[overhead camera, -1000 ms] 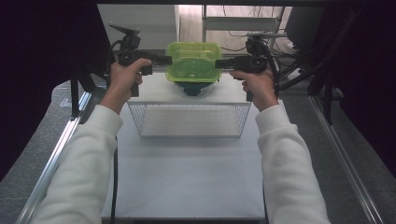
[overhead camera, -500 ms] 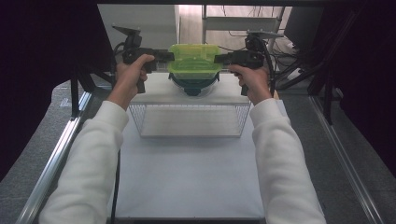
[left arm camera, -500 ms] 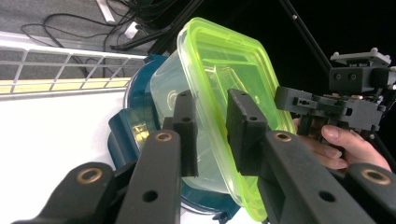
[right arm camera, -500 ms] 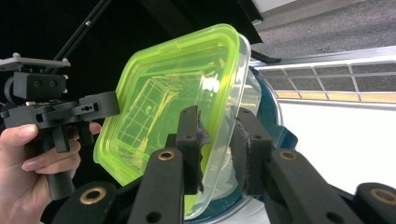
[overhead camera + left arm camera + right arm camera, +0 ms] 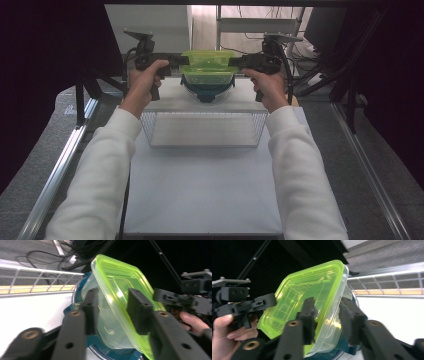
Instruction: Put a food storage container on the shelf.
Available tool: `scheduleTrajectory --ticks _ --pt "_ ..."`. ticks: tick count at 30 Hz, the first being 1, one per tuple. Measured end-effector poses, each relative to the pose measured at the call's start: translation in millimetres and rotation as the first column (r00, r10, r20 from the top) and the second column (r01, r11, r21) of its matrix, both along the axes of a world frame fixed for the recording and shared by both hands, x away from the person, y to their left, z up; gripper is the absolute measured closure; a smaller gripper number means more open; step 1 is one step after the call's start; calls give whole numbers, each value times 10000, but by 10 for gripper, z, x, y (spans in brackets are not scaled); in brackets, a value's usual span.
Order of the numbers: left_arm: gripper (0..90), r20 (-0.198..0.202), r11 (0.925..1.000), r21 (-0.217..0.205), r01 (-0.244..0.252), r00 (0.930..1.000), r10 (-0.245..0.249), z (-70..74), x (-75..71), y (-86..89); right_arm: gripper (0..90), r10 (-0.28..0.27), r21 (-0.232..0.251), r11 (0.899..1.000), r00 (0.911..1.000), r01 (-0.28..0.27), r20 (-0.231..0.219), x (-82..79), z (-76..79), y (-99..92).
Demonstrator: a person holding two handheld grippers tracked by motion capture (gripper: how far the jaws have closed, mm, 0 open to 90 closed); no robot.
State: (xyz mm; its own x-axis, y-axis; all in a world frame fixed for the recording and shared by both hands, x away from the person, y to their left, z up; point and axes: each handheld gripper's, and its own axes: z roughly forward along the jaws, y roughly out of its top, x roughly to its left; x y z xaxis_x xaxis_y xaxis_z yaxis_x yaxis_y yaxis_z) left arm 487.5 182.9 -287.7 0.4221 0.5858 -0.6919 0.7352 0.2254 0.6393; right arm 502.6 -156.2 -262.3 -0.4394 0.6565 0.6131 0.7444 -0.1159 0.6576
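A clear plastic container with a lime-green lid (image 5: 207, 67) sits on a dark teal round bowl (image 5: 207, 91) at the table's far edge, behind a wire mesh basket (image 5: 202, 129). The left gripper (image 5: 184, 61) and right gripper (image 5: 234, 62) flank it; both jaws have just been opening, apparently no longer pressing its rim.

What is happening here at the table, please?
A person in white sleeves holds one tool in each hand at the far end of the white table. The left tool and the right tool flank a clear plastic container with a yellow-green lid, which sits on a dark teal bowl. Both tools' jaws have just been opening, with the container's rim between them; a firm grip cannot be confirmed. A clear mesh-patterned rectangular tray stands nearer the person.
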Motion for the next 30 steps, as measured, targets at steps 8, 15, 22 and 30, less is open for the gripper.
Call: scheduleTrajectory --ticks 8,15,22,30 --pt "168 967 9989 222 -411 9946 388 73 -94 8 316 -300 -247 9991 9923 332 1204 -81 79 -48" --pt "168 1774 9969 721 -309 9840 176 159 -301 82 275 317 -544 9983 9783 -209 2047 -268 208 -140" --pt "190 2314 9892 1453 -174 9727 -169 212 -613 157 276 1119 -1597 9847 9553 -696 2736 -548 250 -219" --pt "193 2716 9646 2611 -359 9617 -377 142 -1094 194 276 1634 -1936 9752 9398 -1077 3001 -846 112 -377"
